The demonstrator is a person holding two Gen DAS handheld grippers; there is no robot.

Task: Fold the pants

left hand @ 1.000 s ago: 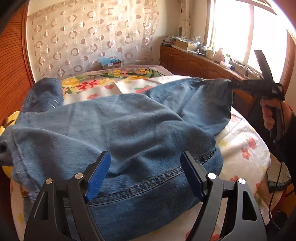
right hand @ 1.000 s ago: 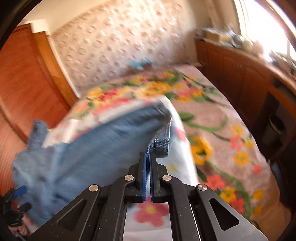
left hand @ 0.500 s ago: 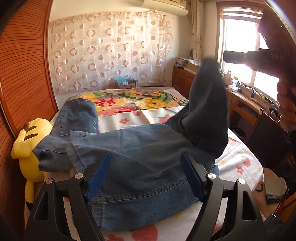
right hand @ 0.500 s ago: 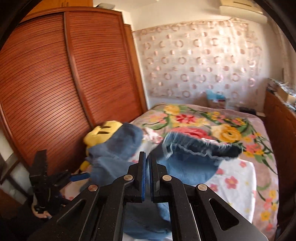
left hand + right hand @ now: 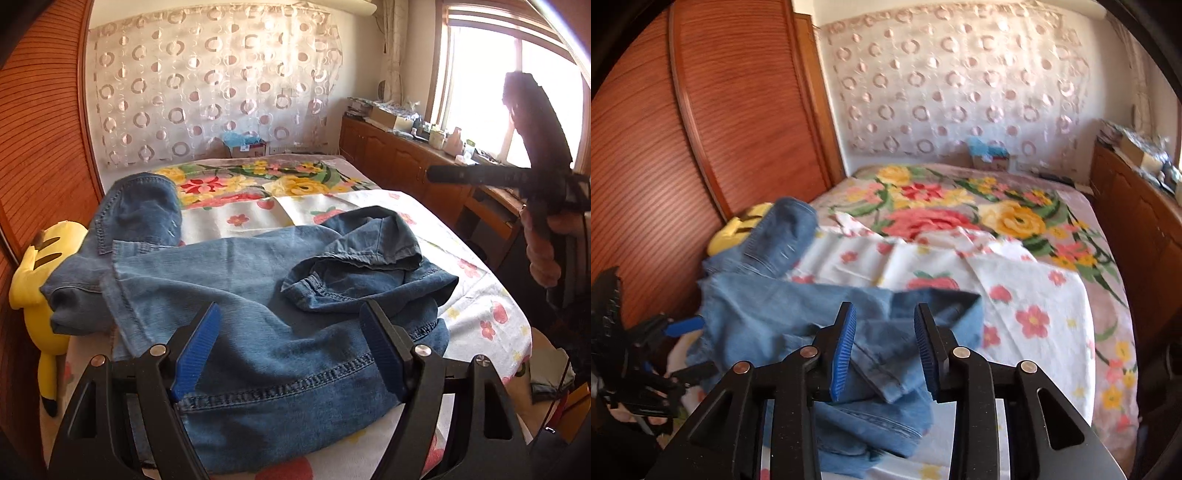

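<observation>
Two grippers hang over our jeans (image 5: 236, 280) on the bed (image 5: 1052, 295): our left gripper (image 5: 288, 350) gapes wide and empty above the denim; our right gripper (image 5: 884, 350) is opening, denim lying loose beyond its jaws.

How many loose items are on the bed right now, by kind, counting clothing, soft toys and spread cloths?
Clothing: 1, the blue denim pants, crumpled with one leg flopped back over the body.
Soft toys: 1, the yellow plush toy at the wardrobe side, partly under the pants.
Spread cloths: 1, the white flower-print sheet under the pants.
Total: 3
</observation>
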